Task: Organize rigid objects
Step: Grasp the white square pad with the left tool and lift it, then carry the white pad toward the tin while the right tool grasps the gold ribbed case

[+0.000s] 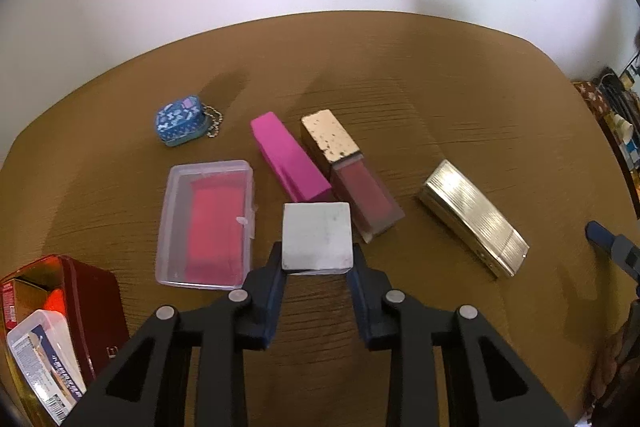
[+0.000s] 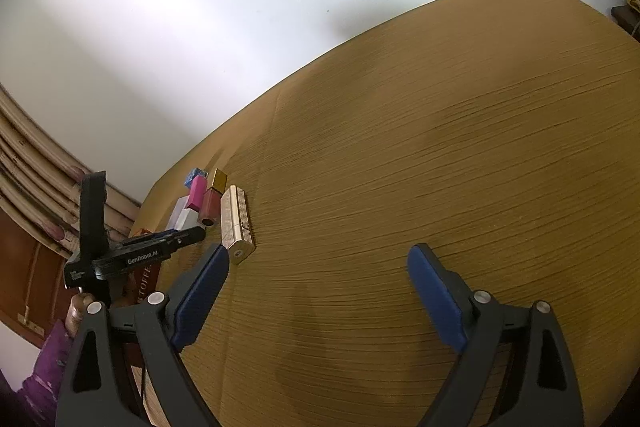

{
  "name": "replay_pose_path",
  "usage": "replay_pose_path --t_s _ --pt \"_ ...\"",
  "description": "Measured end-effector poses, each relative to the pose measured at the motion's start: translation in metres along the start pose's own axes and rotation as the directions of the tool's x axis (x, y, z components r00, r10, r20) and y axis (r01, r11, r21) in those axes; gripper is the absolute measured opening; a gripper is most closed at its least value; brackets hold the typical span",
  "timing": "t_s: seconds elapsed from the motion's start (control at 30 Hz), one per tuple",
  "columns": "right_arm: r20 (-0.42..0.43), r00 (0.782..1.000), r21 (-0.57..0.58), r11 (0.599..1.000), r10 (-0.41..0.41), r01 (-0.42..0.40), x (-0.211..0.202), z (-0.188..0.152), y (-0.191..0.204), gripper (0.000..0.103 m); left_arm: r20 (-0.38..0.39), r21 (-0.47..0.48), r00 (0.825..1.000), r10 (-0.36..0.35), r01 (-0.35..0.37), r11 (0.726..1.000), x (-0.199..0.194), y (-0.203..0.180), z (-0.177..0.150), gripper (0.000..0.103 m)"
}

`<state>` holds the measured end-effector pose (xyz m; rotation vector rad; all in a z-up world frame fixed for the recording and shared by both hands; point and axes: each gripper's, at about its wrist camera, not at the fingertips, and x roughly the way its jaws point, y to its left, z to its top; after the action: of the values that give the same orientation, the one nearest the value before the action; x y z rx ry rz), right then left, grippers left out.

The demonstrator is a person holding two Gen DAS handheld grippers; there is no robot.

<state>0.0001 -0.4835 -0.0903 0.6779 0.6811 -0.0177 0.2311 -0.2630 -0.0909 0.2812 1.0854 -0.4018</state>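
Brown wood-grain desk (image 1: 460,99) spreads beyond both tools. Ahead-left of the left tool (image 1: 318,269) lies a clear plastic box holding a pink insert (image 1: 208,223); ahead-right, well apart, a ribbed gold metal case (image 1: 474,217). Its pads pinch a small white square block (image 1: 317,235), just short of a magenta rectangular tube (image 1: 288,157). The right tool (image 2: 318,301) is spread wide over bare desk.
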Motion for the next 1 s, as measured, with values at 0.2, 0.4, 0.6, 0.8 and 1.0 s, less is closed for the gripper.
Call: replay_pose_path --t_s 0.2,0.4,0.6,0.8,1.0 --pt "-0.005 1.0 -0.006 1.0 0.004 -0.004 0.0 0.004 -0.002 0.093 -0.01 -0.011 0.999 0.043 -0.043 0.999 0.004 0.003 0.008 0.03" --pt "-0.012 1.0 -0.021 1.0 -0.003 0.003 0.001 0.003 0.0 0.095 0.005 -0.065 1.0 0.004 -0.004 0.998 0.007 0.012 0.011 0.03" --pt "-0.028 1.0 -0.048 0.999 -0.001 -0.001 0.001 0.004 0.004 0.096 0.061 -0.064 0.998 0.021 -0.018 0.998 -0.013 -0.003 -0.015 0.03" --pt "-0.083 0.996 -0.201 0.98 -0.018 0.001 0.01 0.001 0.034 0.096 0.1 -0.066 0.995 -0.01 0.017 0.998 -0.044 -0.022 -0.052 0.03" --pt "-0.155 0.987 -0.373 0.927 -0.032 -0.029 0.044 0.003 0.084 0.091 0.096 -0.076 0.994 -0.055 0.062 0.995 -0.07 -0.031 -0.091 0.03"
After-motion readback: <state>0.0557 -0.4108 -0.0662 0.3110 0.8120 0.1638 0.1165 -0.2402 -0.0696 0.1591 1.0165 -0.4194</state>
